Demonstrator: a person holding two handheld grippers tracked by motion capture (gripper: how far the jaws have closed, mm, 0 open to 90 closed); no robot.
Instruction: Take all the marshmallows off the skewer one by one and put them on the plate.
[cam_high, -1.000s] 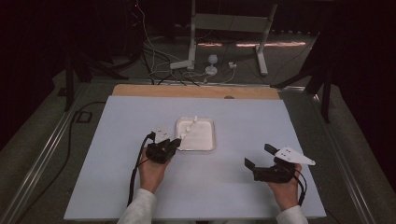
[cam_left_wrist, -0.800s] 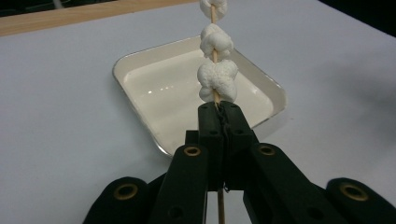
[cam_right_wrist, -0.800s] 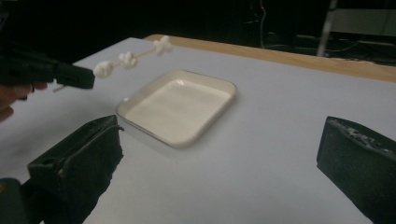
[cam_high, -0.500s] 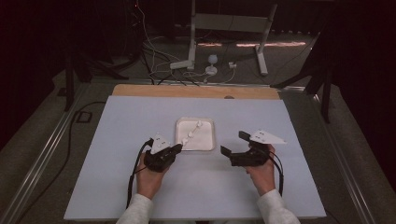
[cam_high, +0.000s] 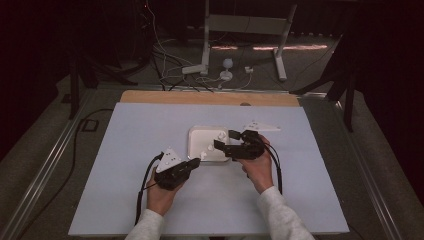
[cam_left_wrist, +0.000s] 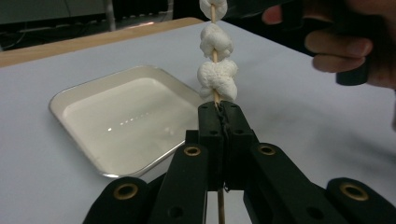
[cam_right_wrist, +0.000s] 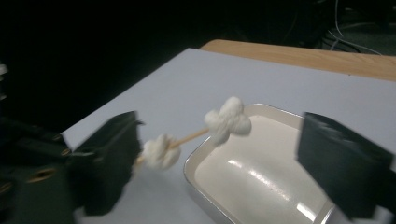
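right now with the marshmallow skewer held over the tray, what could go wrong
The right gripper has just been closing around the marshmallows; its fingers may squash the soft pieces. The left gripper pinches only the skewer's thin bottom end, so a sideways pull could snap or twist it. A stripped piece could miss the tray.

Pale blue table top (cam_high: 150, 135) with a wooden strip (cam_high: 210, 98) along its far edge; resting on it near the middle, a shallow white tray (cam_high: 196, 150).

Skewer (cam_left_wrist: 214, 95) w/ marshmallows (cam_left_wrist: 217, 79) over tray (cam_high: 196, 150) mid-table (cam_high: 125, 150); left tongs (cam_high: 194, 163) just before tray, right tongs (cam_high: 226, 140) above it.
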